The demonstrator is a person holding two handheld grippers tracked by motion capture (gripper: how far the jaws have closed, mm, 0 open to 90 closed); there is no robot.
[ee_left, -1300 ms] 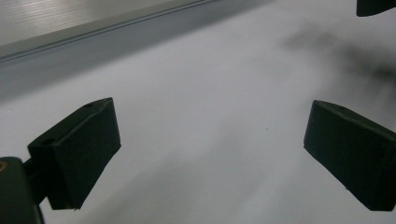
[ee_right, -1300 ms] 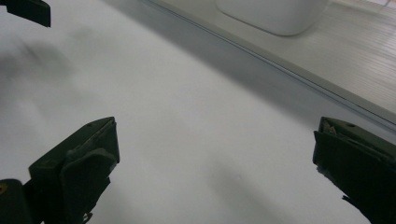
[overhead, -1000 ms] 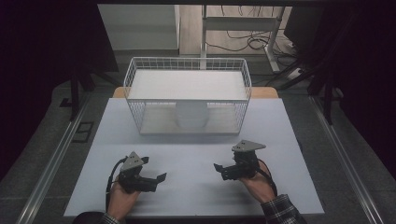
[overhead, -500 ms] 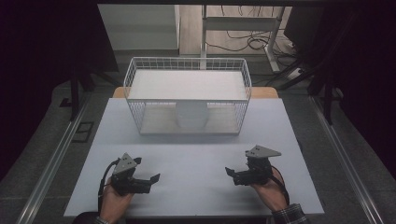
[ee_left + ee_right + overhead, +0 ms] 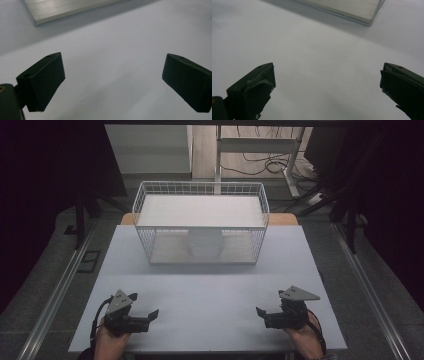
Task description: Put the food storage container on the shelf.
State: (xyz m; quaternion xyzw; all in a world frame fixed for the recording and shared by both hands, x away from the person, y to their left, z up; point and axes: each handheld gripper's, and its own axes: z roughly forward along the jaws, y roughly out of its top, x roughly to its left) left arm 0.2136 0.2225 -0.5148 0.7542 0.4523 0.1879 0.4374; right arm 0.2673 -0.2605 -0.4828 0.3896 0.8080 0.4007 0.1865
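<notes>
A white wire basket [image 5: 201, 195] stands at the back of the pale table [image 5: 210, 285], with a white cylinder-shaped thing [image 5: 204, 243] seen through its front mesh. My left gripper [image 5: 150, 315] lies low near the front left edge, held by a hand, jaws pointing right. Opposite it, near the front right edge, my right gripper [image 5: 261, 314] points left. Both are open with nothing between the jaws. In the left gripper view, my left gripper [image 5: 113, 82] is spread wide over bare table; in the right gripper view, my right gripper [image 5: 327, 87] is too.
A flat silver slab [image 5: 67, 8] lies at the top of the left gripper view, and a flat silver slab [image 5: 347, 7] at the top of the right gripper view. Beyond the table are a desk frame [image 5: 260, 145] and floor cables [image 5: 265, 167]. Metal rails [image 5: 55, 295] run along both sides.
Both grippers have drawn back toward the front edge and spread farther apart, the left one to the left, the right one to the right. The basket has not moved.
</notes>
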